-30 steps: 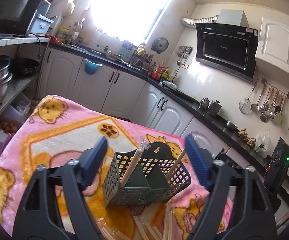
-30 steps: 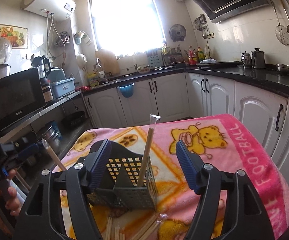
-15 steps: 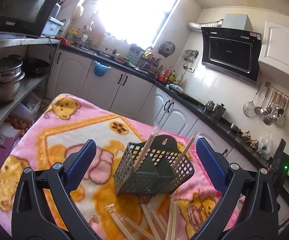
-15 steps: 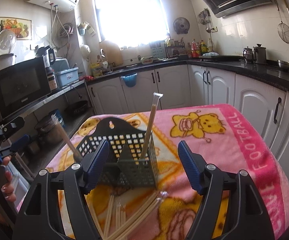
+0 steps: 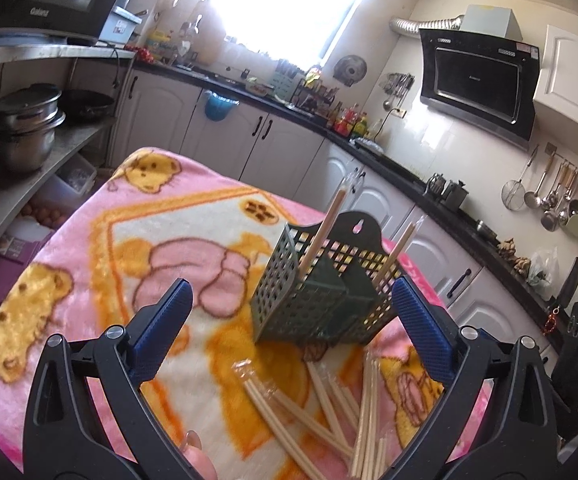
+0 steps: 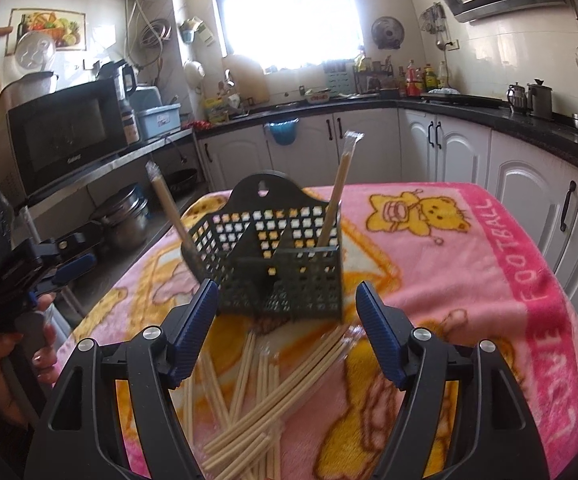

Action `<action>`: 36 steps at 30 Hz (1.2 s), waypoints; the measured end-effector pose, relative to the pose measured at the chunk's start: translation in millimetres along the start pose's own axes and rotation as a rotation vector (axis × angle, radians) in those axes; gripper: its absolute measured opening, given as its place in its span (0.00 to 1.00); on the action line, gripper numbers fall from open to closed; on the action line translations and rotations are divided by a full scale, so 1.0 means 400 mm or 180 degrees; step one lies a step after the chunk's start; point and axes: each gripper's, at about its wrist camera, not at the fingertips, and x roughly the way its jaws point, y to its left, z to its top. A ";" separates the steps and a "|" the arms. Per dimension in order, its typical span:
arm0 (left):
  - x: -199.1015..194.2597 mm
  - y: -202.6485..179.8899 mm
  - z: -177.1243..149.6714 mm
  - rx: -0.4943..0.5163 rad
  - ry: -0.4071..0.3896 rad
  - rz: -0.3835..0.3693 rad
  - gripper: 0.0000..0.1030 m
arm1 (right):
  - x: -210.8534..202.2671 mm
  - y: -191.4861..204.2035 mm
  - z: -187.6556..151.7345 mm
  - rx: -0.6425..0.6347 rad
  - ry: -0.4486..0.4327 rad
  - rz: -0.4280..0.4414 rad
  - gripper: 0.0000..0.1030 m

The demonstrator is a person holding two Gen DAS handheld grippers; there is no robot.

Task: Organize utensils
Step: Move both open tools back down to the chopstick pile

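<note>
Between pickups: both grippers empty above the loose chopsticks.

Left wrist view: left gripper (image 5: 289, 320) gapes wide, empty; basket (image 5: 321, 300) centre frame, chopsticks (image 5: 329, 404) lower centre. Right wrist view: right gripper (image 6: 285, 336) likewise agape; next move likely means descending onto one wrapped pair.

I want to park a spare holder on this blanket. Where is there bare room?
Free: the pink stretch right of the green basket, toward the lettered border, and the blanket left of it, around the bear prints. Crowded: the near strip before the basket, strewn with wrapped chopsticks.
</note>
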 end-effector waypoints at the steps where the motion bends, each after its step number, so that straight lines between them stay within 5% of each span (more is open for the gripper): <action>1: 0.004 0.002 -0.007 -0.0005 0.0029 0.0013 0.90 | 0.002 0.005 -0.008 -0.0015 0.0032 0.0011 0.67; 24: 0.098 0.072 -0.123 -0.0226 0.0647 0.0212 0.89 | 0.023 0.037 -0.142 0.0014 0.0531 0.0137 0.67; 32: 0.136 0.091 -0.150 -0.0373 0.0845 0.0194 0.76 | 0.046 0.026 -0.179 0.0138 0.0737 0.0208 0.66; 36: 0.155 0.098 -0.163 -0.0440 0.0947 0.0136 0.62 | 0.066 0.020 -0.191 0.0225 0.0855 0.0262 0.57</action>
